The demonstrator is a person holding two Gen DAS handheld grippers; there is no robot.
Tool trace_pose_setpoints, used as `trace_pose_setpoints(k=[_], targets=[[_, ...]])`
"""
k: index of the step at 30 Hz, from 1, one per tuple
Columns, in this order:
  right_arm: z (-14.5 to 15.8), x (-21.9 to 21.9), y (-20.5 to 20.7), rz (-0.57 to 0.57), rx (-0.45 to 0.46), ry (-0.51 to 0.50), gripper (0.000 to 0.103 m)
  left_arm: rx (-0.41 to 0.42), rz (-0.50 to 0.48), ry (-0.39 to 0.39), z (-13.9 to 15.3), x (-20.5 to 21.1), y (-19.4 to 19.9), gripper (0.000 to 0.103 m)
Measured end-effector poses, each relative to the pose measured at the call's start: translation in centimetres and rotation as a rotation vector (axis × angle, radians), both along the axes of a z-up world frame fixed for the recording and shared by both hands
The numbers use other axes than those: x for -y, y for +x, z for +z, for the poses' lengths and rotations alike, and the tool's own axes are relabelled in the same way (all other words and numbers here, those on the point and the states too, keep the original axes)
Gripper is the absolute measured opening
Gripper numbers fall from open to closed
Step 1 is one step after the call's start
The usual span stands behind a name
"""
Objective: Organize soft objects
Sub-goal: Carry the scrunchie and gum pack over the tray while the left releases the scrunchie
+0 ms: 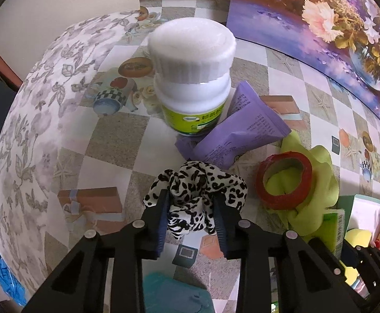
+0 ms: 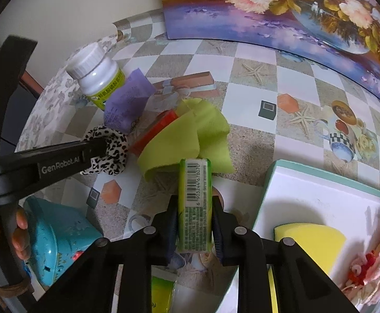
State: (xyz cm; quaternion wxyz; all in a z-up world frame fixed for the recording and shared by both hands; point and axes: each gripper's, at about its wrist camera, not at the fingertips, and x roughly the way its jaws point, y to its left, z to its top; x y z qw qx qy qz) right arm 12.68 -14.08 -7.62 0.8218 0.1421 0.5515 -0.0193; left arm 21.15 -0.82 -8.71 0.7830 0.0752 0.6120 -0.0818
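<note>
Nestling between left claw (image 1: 191, 208) fingers: scrunchie (image 1: 195, 185)

Soft printed cloth scrunchie (image 1: 195, 193); glossy white plastic bottle (image 1: 192, 78); matt purple packets (image 1: 237, 133), probably paper; smooth patterned surface (image 1: 111, 130), at 9 o'clock.

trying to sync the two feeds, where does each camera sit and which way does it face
Left wrist: on the left tool, looking along its fingers at the spotted scrunchie it grips, white bottle beyond.
Right wrist: on the right tool, gripping a green pack beside the white box; the left tool and a hand show.
Shared: scrunchie, bottle, green cloth.
</note>
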Motion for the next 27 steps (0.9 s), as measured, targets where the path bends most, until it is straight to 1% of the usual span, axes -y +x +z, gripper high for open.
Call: trace_pose_setpoints(k=[6,10,15,16,19,23,27], targets=[[1.5,0.7,-1.2,-0.026,0.025,0.007,0.025,0.042,0.02,0.004,1.8,-1.1,-0.4,0.032],[2.5,1.3,-2.2,-0.047,0.045,0.017,0.025,0.073,0.021,-0.012,3.6,-1.3,-1.3,0.032],[3.6,2.2,-3.5,-0.083,0.07,0.028,0.025,0.135,0.012,-0.011,6.3,-1.5,-2.2,0.032],[3.7,2.4,-3.8,-0.09,0.073,0.031,0.025,0.163,0.01,-0.002,6.8,-1.5,-2.6,0.032],[4.0,3.0,-4.4,-0.108,0.079,0.033,0.025,0.205,-0.008,-0.006,8.5,-1.0,-3.8,0.032],[4.5,4.3,-5.7,-0.152,0.089,0.03,0.025,0.246,-0.043,-0.021,9.9,-0.2,-5.2,0.032],[5.0,6.1,-6.9,-0.2,0.094,0.016,0.025,0.259,-0.076,-0.046,10.6,1.3,-6.6,0.032]])
